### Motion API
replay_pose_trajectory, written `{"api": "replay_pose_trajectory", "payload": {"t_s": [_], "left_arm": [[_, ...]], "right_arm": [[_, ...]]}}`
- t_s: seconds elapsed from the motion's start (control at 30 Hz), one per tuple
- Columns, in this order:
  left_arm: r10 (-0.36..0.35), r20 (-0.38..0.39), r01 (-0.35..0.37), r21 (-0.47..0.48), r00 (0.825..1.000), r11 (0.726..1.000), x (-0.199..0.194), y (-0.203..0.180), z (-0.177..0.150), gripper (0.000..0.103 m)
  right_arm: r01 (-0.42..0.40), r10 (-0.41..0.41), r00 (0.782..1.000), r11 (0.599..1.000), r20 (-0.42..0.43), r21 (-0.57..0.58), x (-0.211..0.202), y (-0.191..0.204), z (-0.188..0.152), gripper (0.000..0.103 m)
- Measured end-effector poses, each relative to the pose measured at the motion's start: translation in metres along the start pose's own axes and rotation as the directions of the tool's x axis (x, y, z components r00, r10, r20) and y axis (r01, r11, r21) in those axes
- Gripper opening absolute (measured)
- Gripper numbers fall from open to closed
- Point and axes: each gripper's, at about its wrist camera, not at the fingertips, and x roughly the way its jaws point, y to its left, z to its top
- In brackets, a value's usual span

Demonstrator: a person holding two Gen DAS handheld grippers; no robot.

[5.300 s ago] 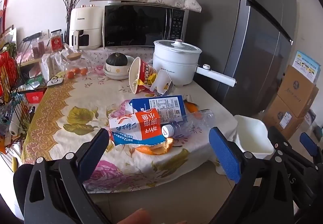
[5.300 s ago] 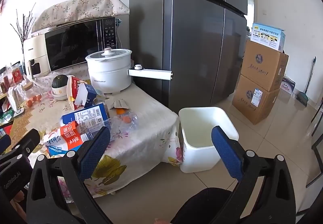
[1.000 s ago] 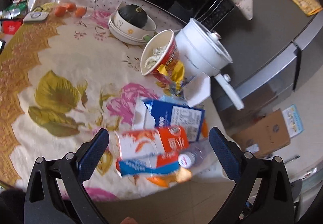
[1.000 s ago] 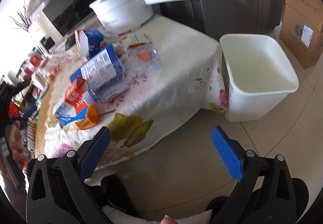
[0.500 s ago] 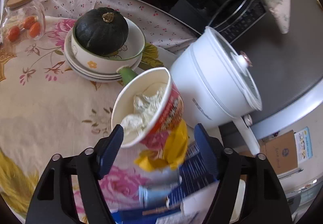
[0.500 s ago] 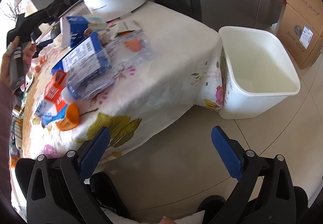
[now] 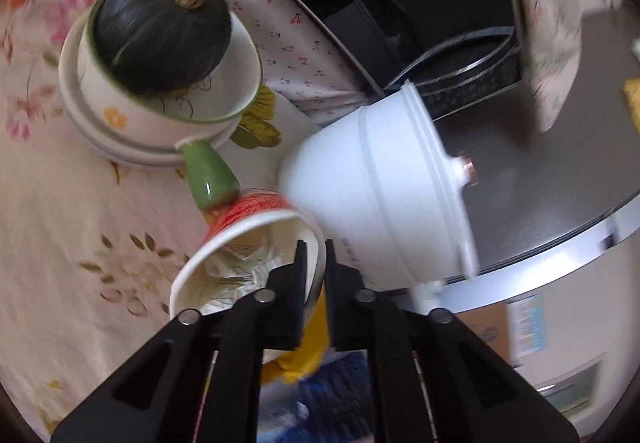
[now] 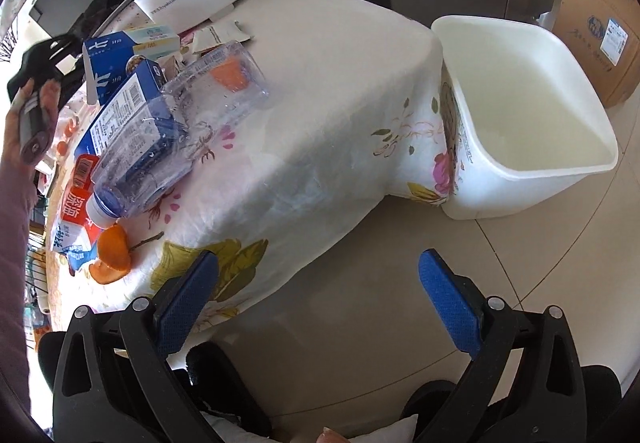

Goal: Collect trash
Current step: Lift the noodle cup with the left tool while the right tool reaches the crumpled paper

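Left wrist view: your left claw (image 7: 316, 263) is clamped narrow on the rim of the noodle cup (image 7: 244, 259), one finger inside, one outside; cup mouth tilts toward the camera, crumpled paper inside, white pot (image 7: 380, 199) just beside. Right wrist view: your right claw (image 8: 316, 287) is spread wide over bare floor off the table (image 8: 328, 115) edge. Clear bottle (image 8: 180, 139) lies diagonally, cap toward you. White bin (image 8: 520, 111) touches the table corner.
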Motion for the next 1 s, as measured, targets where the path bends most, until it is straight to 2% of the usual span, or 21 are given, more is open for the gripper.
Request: {"api": "replay_pose_trajectory", "payload": {"t_s": [0.07, 0.1, 0.2, 0.23, 0.27, 0.33, 0.37, 0.43, 0.47, 0.5, 0.53, 0.57, 0.6, 0.63, 0.7, 0.77, 0.8, 0.83, 0.87, 0.93, 1.0], "left_arm": [[-0.155, 0.017, 0.156, -0.072, 0.988, 0.985, -0.017, 0.015, -0.005, 0.005], [-0.237, 0.036, 0.239, -0.097, 0.971, 0.966, -0.029, 0.021, -0.009, 0.005], [-0.325, 0.059, 0.330, -0.114, 0.944, 0.937, -0.050, 0.031, -0.017, 0.005], [-0.367, 0.067, 0.373, -0.133, 0.928, 0.918, -0.059, 0.035, -0.021, 0.005], [-0.436, 0.085, 0.444, -0.161, 0.896, 0.881, -0.068, 0.040, -0.025, 0.005], [-0.583, 0.146, 0.601, -0.192, 0.799, 0.776, -0.093, 0.047, -0.034, 0.005], [-0.687, 0.194, 0.714, -0.194, 0.700, 0.673, -0.111, 0.050, -0.042, 0.005], [-0.801, 0.263, 0.843, -0.141, 0.538, 0.520, -0.142, 0.053, -0.056, 0.004], [-0.831, 0.267, 0.871, -0.096, 0.488, 0.481, -0.153, 0.050, -0.057, 0.004], [-0.842, 0.249, 0.876, -0.065, 0.478, 0.478, -0.157, 0.043, -0.055, 0.004], [-0.836, 0.239, 0.867, -0.060, 0.494, 0.495, -0.158, 0.038, -0.053, 0.004], [-0.839, 0.232, 0.870, -0.089, 0.492, 0.485, -0.155, 0.033, -0.050, 0.005], [-0.857, 0.234, 0.888, -0.106, 0.459, 0.447, -0.157, 0.027, -0.051, 0.005], [-0.881, 0.225, 0.908, -0.058, 0.417, 0.415, -0.169, 0.014, -0.053, 0.005], [-0.895, 0.184, 0.905, 0.047, 0.407, 0.422, -0.188, -0.008, -0.054, 0.004], [-0.896, 0.162, 0.902, 0.061, 0.413, 0.427, -0.194, -0.020, -0.051, 0.005], [-0.911, 0.164, 0.921, 0.034, 0.379, 0.389, -0.197, -0.020, -0.050, 0.005], [-0.927, 0.178, 0.938, 0.049, 0.330, 0.344, -0.204, -0.021, -0.050, 0.005], [-0.923, 0.179, 0.926, 0.104, 0.342, 0.363, -0.221, -0.023, -0.049, 0.005], [-0.889, 0.180, 0.881, 0.151, 0.421, 0.448, -0.226, -0.025, -0.040, 0.004], [-0.879, 0.197, 0.887, 0.077, 0.435, 0.456, -0.216, -0.017, -0.033, 0.006]], "right_arm": [[0.000, 0.000, 1.000, 1.000, 0.006, -0.014, -0.001, 0.006, 0.000, 0.096], [-0.002, 0.002, 1.000, 1.000, 0.008, -0.021, -0.003, 0.009, 0.000, 0.096], [-0.005, 0.005, 1.000, 0.999, 0.008, -0.046, -0.005, 0.021, -0.002, 0.096], [-0.012, 0.012, 1.000, 0.999, 0.009, -0.053, -0.007, 0.025, -0.003, 0.096], [-0.017, 0.017, 1.000, 0.998, 0.011, -0.059, -0.009, 0.029, -0.004, 0.096], [-0.013, 0.015, 1.000, 0.997, 0.024, -0.081, -0.016, 0.037, -0.005, 0.096], [-0.008, 0.011, 0.999, 0.996, 0.033, -0.093, -0.019, 0.040, -0.006, 0.096], [0.001, 0.006, 0.998, 0.993, 0.057, -0.120, -0.028, 0.047, -0.006, 0.096], [0.001, 0.007, 0.998, 0.992, 0.064, -0.128, -0.030, 0.050, -0.005, 0.096], [0.001, 0.008, 0.998, 0.991, 0.070, -0.134, -0.032, 0.053, -0.005, 0.096], [0.003, 0.008, 0.997, 0.990, 0.076, -0.138, -0.034, 0.057, -0.003, 0.096], [0.004, 0.007, 0.997, 0.990, 0.081, -0.139, -0.036, 0.059, -0.003, 0.096], [0.004, 0.008, 0.996, 0.990, 0.090, -0.141, -0.039, 0.062, -0.003, 0.096], [0.003, 0.011, 0.995, 0.989, 0.100, -0.145, -0.043, 0.064, -0.003, 0.096], [0.009, 0.012, 0.992, 0.987, 0.125, -0.163, -0.051, 0.072, -0.002, 0.096], [0.009, 0.016, 0.989, 0.985, 0.147, -0.172, -0.057, 0.078, 0.001, 0.096], [0.000, 0.030, 0.985, 0.984, 0.168, -0.177, -0.062, 0.084, 0.003, 0.096], [-0.007, 0.042, 0.982, 0.983, 0.183, -0.184, -0.066, 0.088, 0.004, 0.096], [-0.009, 0.048, 0.979, 0.981, 0.197, -0.193, -0.070, 0.093, 0.006, 0.096], [-0.006, 0.056, 0.973, 0.975, 0.222, -0.221, -0.076, 0.105, 0.009, 0.096], [-0.020, 0.086, 0.966, 0.965, 0.243, -0.260, -0.082, 0.122, 0.014, 0.096]]}}
